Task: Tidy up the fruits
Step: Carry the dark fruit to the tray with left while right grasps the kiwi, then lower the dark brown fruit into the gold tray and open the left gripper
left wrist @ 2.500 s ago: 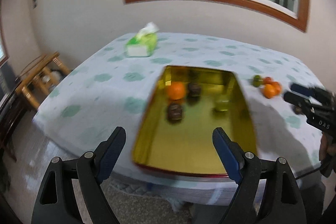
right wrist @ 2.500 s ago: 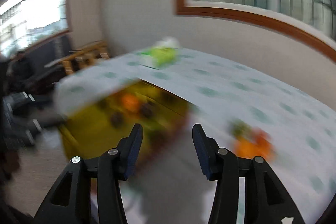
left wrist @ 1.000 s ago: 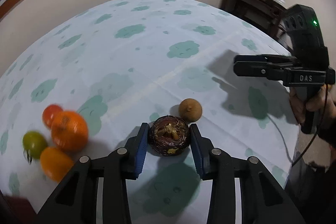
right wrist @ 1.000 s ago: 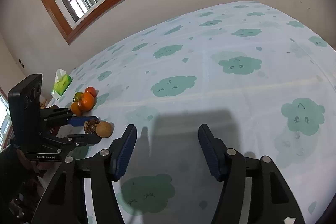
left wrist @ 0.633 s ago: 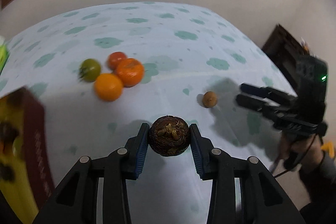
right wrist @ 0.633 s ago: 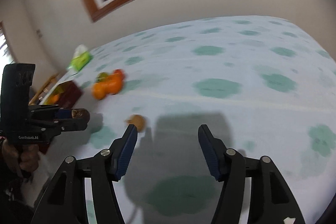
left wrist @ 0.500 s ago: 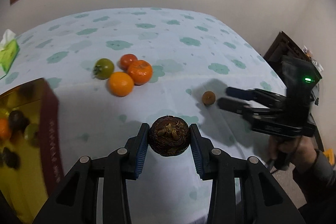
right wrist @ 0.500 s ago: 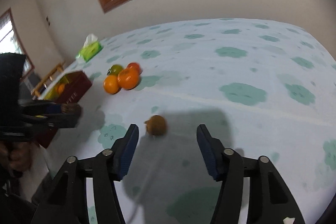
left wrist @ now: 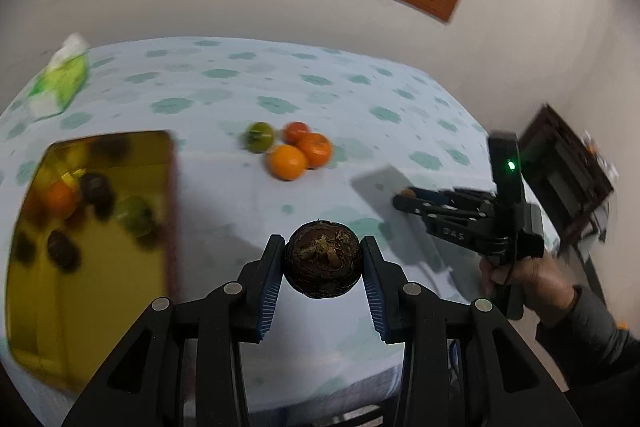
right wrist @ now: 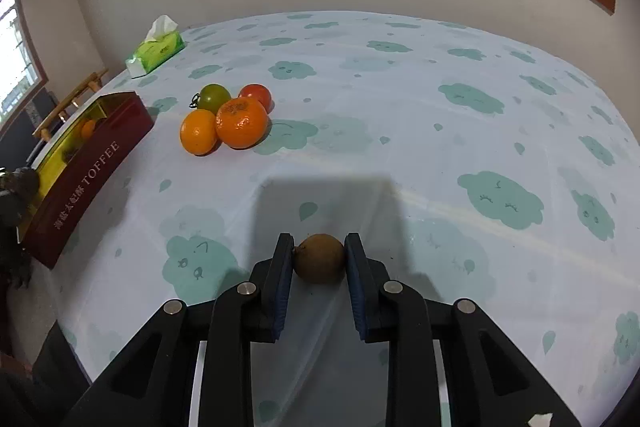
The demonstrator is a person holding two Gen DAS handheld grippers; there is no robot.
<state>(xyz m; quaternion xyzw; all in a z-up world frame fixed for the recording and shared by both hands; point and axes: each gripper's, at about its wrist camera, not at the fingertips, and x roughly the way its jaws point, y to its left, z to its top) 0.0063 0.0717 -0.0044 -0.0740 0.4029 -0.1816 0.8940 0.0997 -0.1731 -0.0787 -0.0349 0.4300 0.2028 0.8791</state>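
The left gripper (left wrist: 323, 269) clamps a dark fruit (left wrist: 323, 258) just right of the tin (left wrist: 166, 187). The right gripper (right wrist: 319, 261) grips a brown fruit (right wrist: 319, 258) on the surface (right wrist: 440, 131), further right of the tin.

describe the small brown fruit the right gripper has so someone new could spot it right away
On the cloud-print tablecloth, look to the near edge, well away from the red toffee box and the cluster of oranges and tomatoes. There the right gripper is shut on a small brown fruit. It is dull brown, alone, and smaller than the bright oranges.
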